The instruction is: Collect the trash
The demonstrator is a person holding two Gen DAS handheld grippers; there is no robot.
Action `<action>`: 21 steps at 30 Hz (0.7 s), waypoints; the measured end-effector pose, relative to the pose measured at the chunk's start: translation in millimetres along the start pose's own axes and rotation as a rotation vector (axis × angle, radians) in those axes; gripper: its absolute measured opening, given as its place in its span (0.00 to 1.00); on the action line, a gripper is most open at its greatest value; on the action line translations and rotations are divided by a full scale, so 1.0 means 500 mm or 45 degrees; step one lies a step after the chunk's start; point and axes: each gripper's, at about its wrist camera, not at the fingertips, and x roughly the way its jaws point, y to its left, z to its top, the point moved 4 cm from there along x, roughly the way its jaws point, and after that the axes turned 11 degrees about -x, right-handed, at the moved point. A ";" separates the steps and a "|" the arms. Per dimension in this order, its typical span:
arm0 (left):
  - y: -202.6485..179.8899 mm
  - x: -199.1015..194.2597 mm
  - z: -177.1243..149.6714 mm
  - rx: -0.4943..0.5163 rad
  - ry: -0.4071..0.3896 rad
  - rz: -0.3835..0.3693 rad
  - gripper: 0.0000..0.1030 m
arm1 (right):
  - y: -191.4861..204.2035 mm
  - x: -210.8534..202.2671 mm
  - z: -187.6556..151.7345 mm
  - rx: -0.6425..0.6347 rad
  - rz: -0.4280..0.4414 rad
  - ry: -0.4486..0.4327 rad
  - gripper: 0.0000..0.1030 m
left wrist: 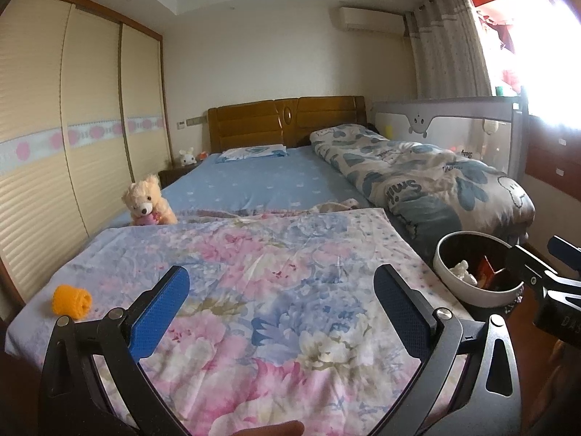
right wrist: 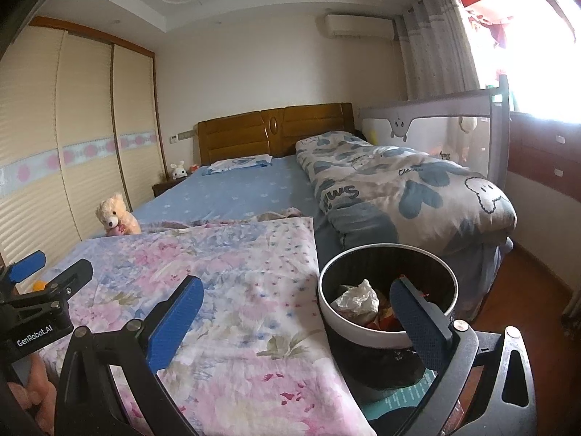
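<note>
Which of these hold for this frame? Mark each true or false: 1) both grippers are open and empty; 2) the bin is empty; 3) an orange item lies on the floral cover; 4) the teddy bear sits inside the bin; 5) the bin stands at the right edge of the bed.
1) True: the left gripper and right gripper are open, holding nothing.
2) False: the bin holds crumpled paper and wrappers.
3) True: the orange item lies near the floral cover's left edge.
4) False: the teddy bear sits on the bed.
5) True.
</note>
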 end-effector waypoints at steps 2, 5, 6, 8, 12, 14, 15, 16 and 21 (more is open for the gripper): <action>-0.001 -0.001 0.001 -0.002 -0.001 -0.001 1.00 | 0.001 -0.001 0.001 -0.002 -0.001 -0.003 1.00; 0.000 -0.003 0.004 -0.001 -0.006 -0.005 1.00 | 0.001 -0.002 0.001 0.000 0.001 -0.005 1.00; 0.000 -0.003 0.005 -0.002 -0.009 -0.006 1.00 | 0.001 -0.003 0.002 0.000 0.001 -0.006 1.00; 0.000 -0.005 0.004 -0.004 -0.010 -0.008 1.00 | 0.002 -0.004 0.004 -0.001 0.001 -0.008 1.00; 0.000 -0.005 0.005 -0.002 -0.015 -0.006 1.00 | 0.002 -0.004 0.003 0.000 0.004 -0.006 1.00; 0.000 -0.007 0.004 -0.002 -0.014 -0.006 1.00 | 0.002 -0.007 0.007 0.001 0.005 -0.006 1.00; 0.000 -0.006 0.005 -0.002 -0.015 -0.008 1.00 | 0.002 -0.007 0.007 0.000 0.006 -0.007 1.00; 0.000 -0.006 0.004 -0.004 -0.011 -0.010 1.00 | 0.002 -0.006 0.007 -0.001 0.006 -0.007 1.00; 0.000 -0.005 0.005 -0.007 -0.007 -0.017 1.00 | 0.003 -0.008 0.010 -0.004 0.006 -0.008 1.00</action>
